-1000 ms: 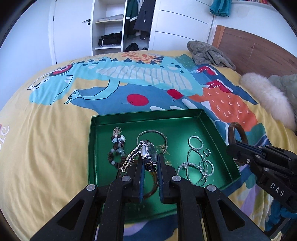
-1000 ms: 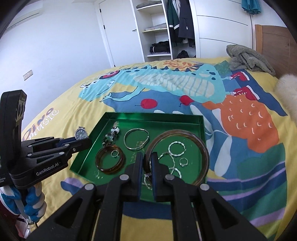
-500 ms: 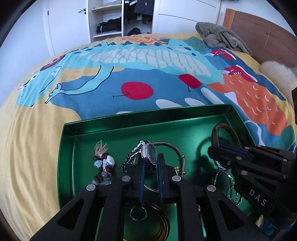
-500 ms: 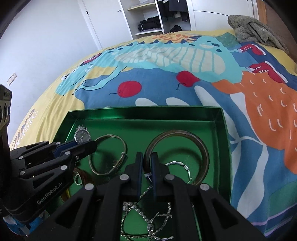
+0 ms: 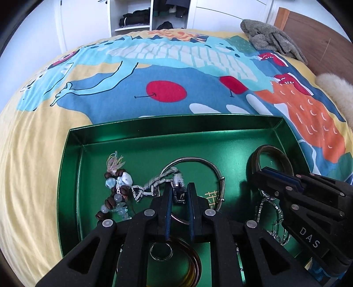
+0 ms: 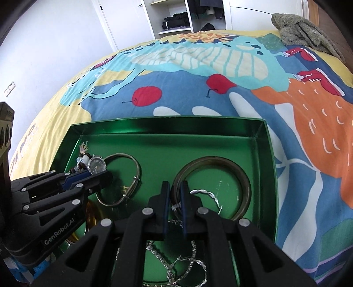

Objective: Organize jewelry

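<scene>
Surface: green tray (image 5: 72,176) on cartoon-print bedspread (image 5: 163,72); wardrobe behind.
Left gripper (image 5: 179,194): clamped on watch (image 6: 96,166), near tray's left edge.
Right gripper (image 6: 175,194): clamped on brown bangle (image 6: 240,176), near tray's right edge.

we're in a home bedroom: bed w/ cartoon dinosaur duvet (image 5: 154,72), wooden headboard (image 5: 308,37), open wardrobe shelves (image 6: 176,19) w/ folded clothes, white door.

Bed w/ cartoon duvet (image 5: 165,72) fills the rm; white wardrobe (image 6: 187,17) (shelves open) behind, wood headboard (image 5: 313,37) at right, daylight.
</scene>
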